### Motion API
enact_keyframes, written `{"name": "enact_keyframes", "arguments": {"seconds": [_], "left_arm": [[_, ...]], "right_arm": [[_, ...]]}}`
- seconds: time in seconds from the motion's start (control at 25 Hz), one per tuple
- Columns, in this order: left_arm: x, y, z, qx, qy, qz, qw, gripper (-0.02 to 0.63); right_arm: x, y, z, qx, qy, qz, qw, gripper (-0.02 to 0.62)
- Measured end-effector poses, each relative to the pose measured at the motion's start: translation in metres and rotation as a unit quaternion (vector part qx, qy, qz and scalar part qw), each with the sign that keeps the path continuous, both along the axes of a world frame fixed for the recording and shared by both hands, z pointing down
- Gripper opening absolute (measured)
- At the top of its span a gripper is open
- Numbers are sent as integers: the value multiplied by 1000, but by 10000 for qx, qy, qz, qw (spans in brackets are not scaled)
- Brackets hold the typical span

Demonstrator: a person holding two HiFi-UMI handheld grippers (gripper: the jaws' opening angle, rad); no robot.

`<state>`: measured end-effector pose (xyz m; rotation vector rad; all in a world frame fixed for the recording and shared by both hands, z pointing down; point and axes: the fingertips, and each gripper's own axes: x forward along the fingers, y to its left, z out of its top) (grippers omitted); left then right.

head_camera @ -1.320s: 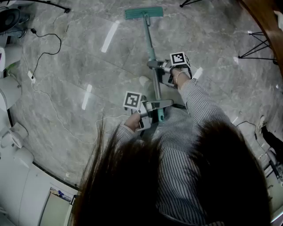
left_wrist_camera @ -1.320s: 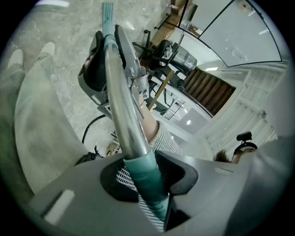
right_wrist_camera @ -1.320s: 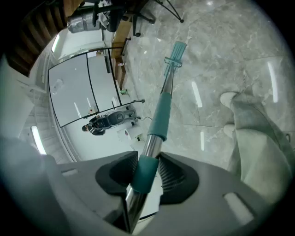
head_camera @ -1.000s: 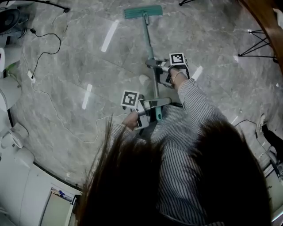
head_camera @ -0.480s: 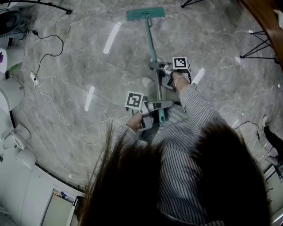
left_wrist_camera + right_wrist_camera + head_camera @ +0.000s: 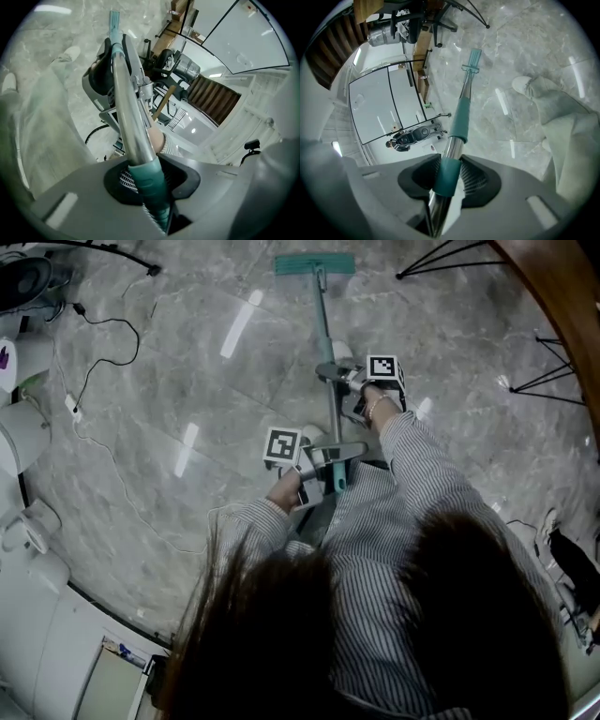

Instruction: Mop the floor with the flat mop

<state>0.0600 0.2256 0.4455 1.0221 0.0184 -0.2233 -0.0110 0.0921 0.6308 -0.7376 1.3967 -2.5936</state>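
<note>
A flat mop with a teal head (image 6: 314, 264) rests on the grey marble floor (image 6: 169, 381) far ahead of me, its metal handle (image 6: 325, 338) running back to both grippers. My left gripper (image 6: 330, 457) is shut on the teal grip at the handle's top end (image 6: 149, 185). Farther down the pole, my right gripper (image 6: 336, 373) is shut on the mop handle at a teal collar (image 6: 446, 176). In the right gripper view the mop head (image 6: 472, 60) shows small beyond the handle.
Black and white cables (image 6: 94, 381) trail across the floor at the left, near white equipment (image 6: 23, 427). Black tripod legs (image 6: 553, 371) stand at the right and top. A wooden curved edge (image 6: 562, 306) borders the upper right. My shoe (image 6: 520, 84) is near the handle.
The mop head has slid a little farther away and to the right. Both grippers moved up with the handle, still clamped on it.
</note>
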Motion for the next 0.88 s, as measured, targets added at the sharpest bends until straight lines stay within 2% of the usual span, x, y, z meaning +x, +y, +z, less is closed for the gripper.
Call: {"name": "enact_keyframes", "arguments": {"seconds": [0.24,0.44,0.6,0.72,0.88], "left_arm": [[7,-116,21,42,-82,-236,9997,81],[21,-225,18,-65,-77,-587,9982,81],[27,-318,22,-29,-85,-782,9969,81],[26,-333,18,36,-120,-851,9963,83],[24,-346,13,127,-133,-1037,9944,83]], "right_arm": [[1,-114,13,-65,-4,-156,9999,123],[14,-219,9,-60,137,-275,9995,123],[22,-309,20,1,274,-594,9979,123],[23,-324,11,5,350,-824,9960,123],[23,-340,-10,73,315,-712,9969,123]]}}
